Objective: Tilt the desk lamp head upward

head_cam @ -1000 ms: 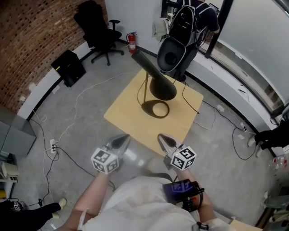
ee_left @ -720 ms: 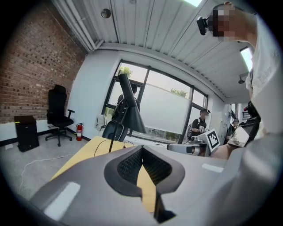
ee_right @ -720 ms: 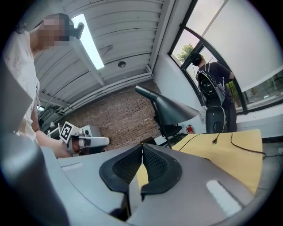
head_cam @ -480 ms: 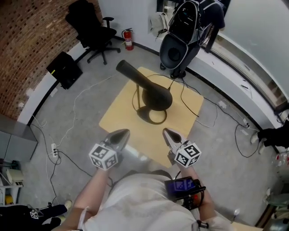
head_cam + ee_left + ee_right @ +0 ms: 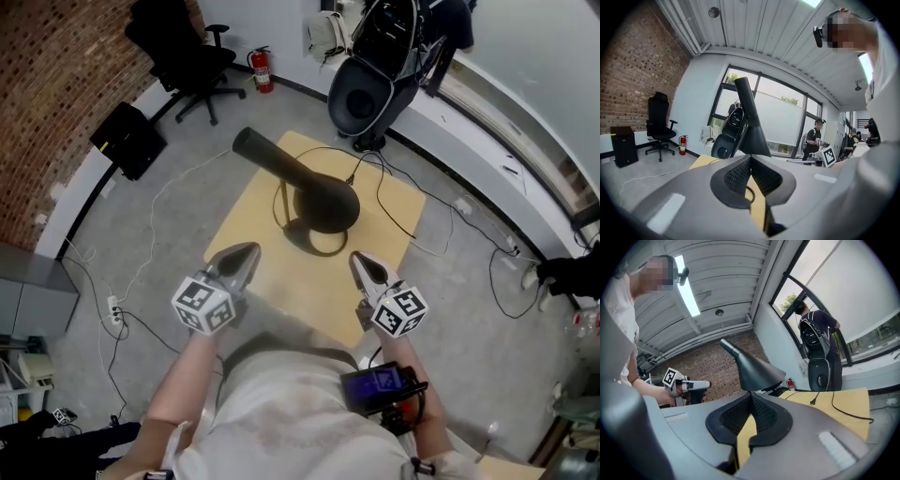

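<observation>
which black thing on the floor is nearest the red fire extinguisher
The black wheeled office chair, left of the red fire extinguisher; the flat black box and the rounded black shell with a hole stand farther off.

Black desk lamp [image 5: 314, 192] upright on table [image 5: 258, 211]; cone head tilted.

My left gripper [image 5: 249, 251]: silver-grey shell, cube white with black square markers. My right gripper [image 5: 359, 260]: same grey, same black-and-white cube. Pads [image 5: 736, 176] black, fine mesh texture. Lamp [image 5: 314, 187] matt black all over. Table [image 5: 253, 225] pale yellow wood. Floor [image 5: 178, 253] mottled grey. Wall [image 5: 47, 84] red-brown brick pattern. Chair [image 5: 183, 52] black. Extinguisher [image 5: 254, 67] red. Box [image 5: 129, 141] black. Cord [image 5: 386, 202] on table black; cable [image 5: 155, 217] on floor white. My shirt [image 5: 291, 422] white. Device [image 5: 380, 386] at my waist black, screen glowing blue-purple. Ceiling [image 5: 754, 28] white, ribbed stripes.
</observation>
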`<act>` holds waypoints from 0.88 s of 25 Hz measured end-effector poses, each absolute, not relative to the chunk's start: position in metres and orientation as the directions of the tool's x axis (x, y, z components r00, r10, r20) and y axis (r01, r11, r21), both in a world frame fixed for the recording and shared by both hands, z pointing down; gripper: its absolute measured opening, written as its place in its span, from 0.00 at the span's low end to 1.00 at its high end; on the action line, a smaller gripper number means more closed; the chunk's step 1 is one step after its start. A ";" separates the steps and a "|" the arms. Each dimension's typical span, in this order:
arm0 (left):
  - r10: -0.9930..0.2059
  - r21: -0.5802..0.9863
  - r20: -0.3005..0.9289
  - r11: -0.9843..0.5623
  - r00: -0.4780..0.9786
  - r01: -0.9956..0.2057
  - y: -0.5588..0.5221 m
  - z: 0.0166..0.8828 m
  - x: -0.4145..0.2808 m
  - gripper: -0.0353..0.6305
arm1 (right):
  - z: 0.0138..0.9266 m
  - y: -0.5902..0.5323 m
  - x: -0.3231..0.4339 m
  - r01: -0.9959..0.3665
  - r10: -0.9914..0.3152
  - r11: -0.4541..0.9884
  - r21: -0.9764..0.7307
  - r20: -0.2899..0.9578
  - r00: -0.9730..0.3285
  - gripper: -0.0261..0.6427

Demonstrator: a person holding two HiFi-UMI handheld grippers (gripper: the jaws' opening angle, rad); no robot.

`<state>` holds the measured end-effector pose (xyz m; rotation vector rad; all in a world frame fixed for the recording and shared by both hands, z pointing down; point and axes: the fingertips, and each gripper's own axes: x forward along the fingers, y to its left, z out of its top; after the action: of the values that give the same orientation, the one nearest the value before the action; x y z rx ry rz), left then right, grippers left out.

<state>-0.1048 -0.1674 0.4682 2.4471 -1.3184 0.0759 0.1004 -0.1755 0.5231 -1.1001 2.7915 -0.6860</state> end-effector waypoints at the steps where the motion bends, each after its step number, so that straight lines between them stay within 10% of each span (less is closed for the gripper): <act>1: -0.795 0.288 0.213 -0.505 0.568 -0.814 -0.171 0.468 -0.106 0.06 | 0.521 -0.177 0.101 -0.637 -0.670 0.639 -0.432 0.095 -0.736 0.06; 22: -0.701 0.296 0.151 -0.641 0.697 -0.708 -0.231 0.445 -0.105 0.06 | 0.501 -0.202 0.103 -0.745 -0.801 0.518 -0.420 0.066 -0.595 0.06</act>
<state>-0.1048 -0.2308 0.4451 2.5758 -1.1060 0.0323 0.1031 -0.2016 0.5012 -1.3407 2.6173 -0.6232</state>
